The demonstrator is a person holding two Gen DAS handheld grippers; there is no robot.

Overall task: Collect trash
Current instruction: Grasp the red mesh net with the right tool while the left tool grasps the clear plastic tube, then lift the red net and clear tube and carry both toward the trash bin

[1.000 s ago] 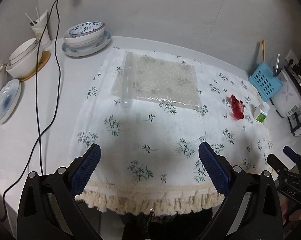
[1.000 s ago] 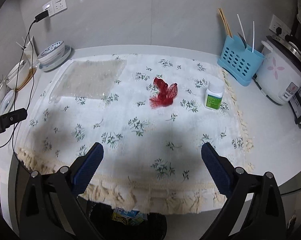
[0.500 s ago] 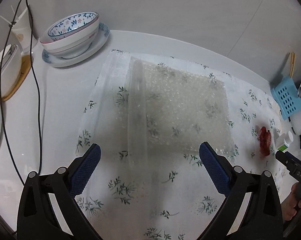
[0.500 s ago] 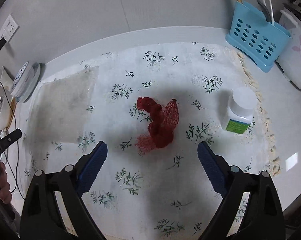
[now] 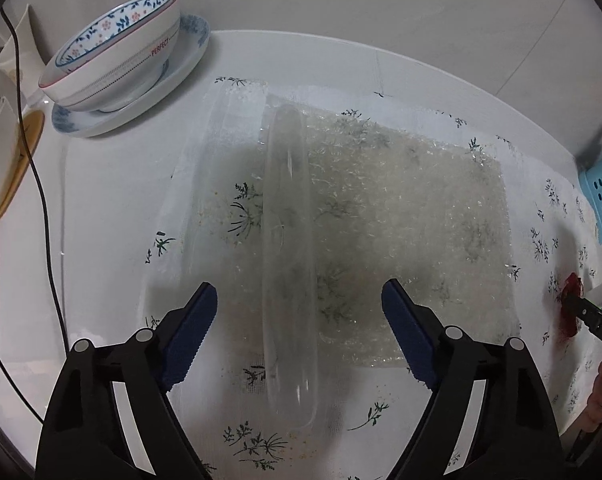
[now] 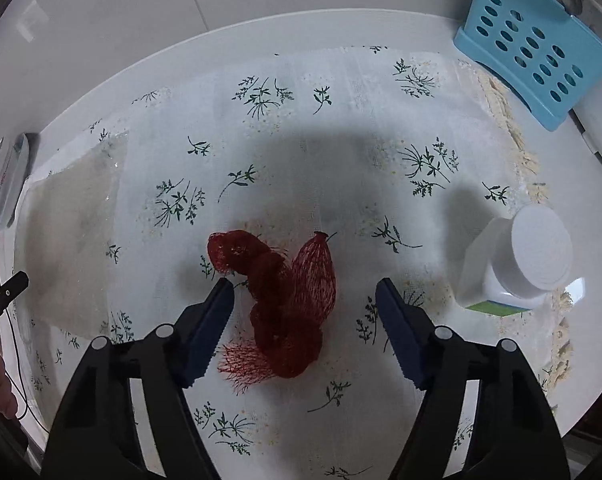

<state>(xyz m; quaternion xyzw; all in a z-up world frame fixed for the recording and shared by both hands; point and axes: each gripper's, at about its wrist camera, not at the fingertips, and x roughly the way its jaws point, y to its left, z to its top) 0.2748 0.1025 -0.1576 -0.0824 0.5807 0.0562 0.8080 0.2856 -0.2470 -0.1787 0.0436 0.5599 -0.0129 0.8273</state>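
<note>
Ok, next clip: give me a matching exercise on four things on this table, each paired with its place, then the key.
Things:
1. red mesh net
2. bubble wrap sheet
3. white bottle
4. stacked bowls

Places:
A. on a plate beside the floral cloth
B. standing upright on the cloth near its fringed edge
C. lying between the closing jaws of the right gripper, not yet pinched
D. lying flat on the cloth ahead of the left gripper, whose jaws are closing around its rolled clear edge

Pairs: 1-C, 2-D, 3-B, 4-A
</note>
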